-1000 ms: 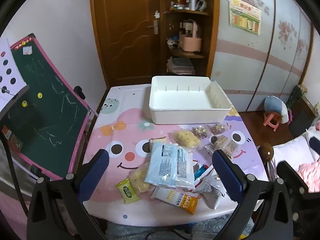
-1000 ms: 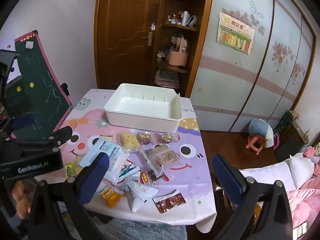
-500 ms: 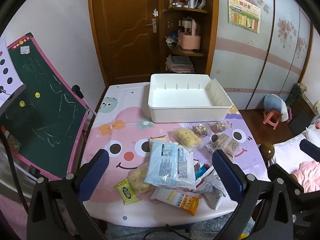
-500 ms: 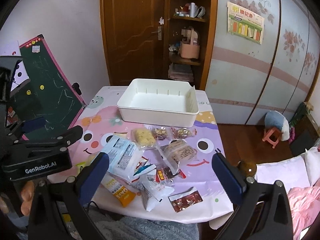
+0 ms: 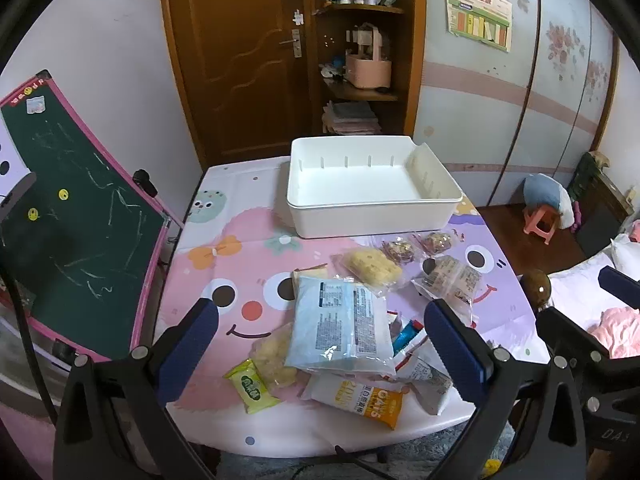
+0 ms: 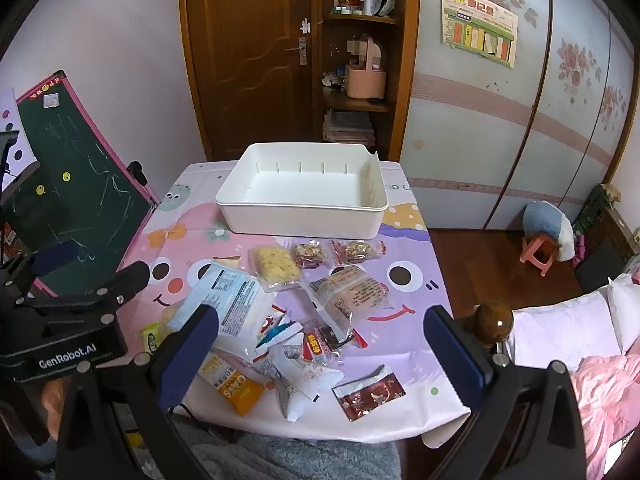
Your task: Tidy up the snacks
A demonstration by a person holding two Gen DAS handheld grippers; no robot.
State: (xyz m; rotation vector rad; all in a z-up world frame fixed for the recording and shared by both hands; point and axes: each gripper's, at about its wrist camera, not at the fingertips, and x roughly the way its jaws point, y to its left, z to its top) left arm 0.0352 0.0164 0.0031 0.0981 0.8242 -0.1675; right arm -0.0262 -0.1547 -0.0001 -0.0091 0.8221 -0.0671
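An empty white bin [image 5: 372, 188] [image 6: 304, 192] stands at the far side of the cartoon-print table [image 5: 224, 240] [image 6: 404, 248]. Several snack packs lie scattered in front of it: a big pale-blue bag [image 5: 340, 324] [image 6: 228, 300], an orange oats bar [image 5: 360, 398] [image 6: 232, 386], a small green pack [image 5: 251, 386], a yellow cracker pack [image 5: 372, 266] [image 6: 277, 265], a dark red sachet [image 6: 370, 394]. My left gripper [image 5: 320, 350] hovers open above the near table edge. My right gripper [image 6: 320, 350] is open too, held above the near edge to the right. Neither holds anything.
A green chalkboard easel [image 5: 68, 216] leans at the table's left. Behind the table are a wooden door [image 5: 236, 56] and shelves [image 5: 360, 92]. A bed with pink bedding [image 6: 592, 376] and a wooden bedpost knob [image 6: 492, 322] sit close on the right. A pink stool [image 6: 538, 250] stands on the floor.
Both grippers have drifted slightly; the right view has swung left so the bin sits more central. Nothing on the table moved, and both stay open.
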